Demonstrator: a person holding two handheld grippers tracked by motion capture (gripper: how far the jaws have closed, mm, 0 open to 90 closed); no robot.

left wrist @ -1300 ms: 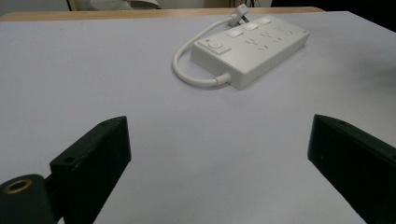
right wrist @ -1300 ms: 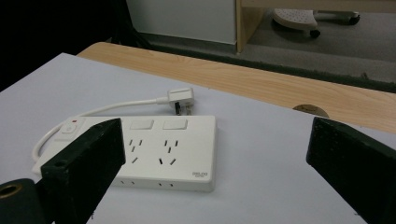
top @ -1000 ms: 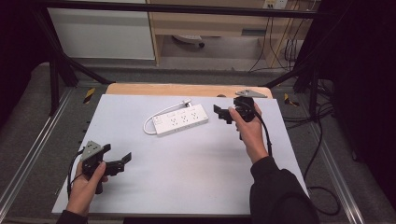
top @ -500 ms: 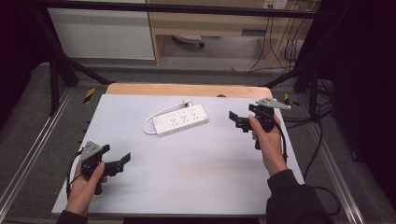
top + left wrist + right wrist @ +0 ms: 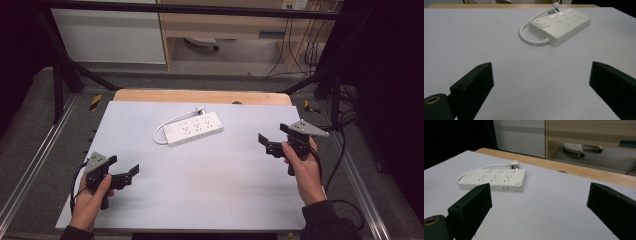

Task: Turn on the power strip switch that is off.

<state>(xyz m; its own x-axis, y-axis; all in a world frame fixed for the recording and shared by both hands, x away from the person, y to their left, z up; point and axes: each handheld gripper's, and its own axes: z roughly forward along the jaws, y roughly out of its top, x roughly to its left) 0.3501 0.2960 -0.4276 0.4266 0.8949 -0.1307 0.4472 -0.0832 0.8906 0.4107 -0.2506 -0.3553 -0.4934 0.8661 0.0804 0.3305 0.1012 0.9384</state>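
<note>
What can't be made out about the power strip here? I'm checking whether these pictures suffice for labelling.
- Power strip: switch position too small in the high view, unclear in the left gripper view.
- Plug: prongs cut off by the top edge in the left gripper view.
- Strip's printed label: too small and blurred in the right gripper view.

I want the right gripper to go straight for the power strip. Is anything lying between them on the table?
Nothing visible does. Between the right gripper and the power strip there is only bare table, and the strip's own cable curls off its far end.
</note>
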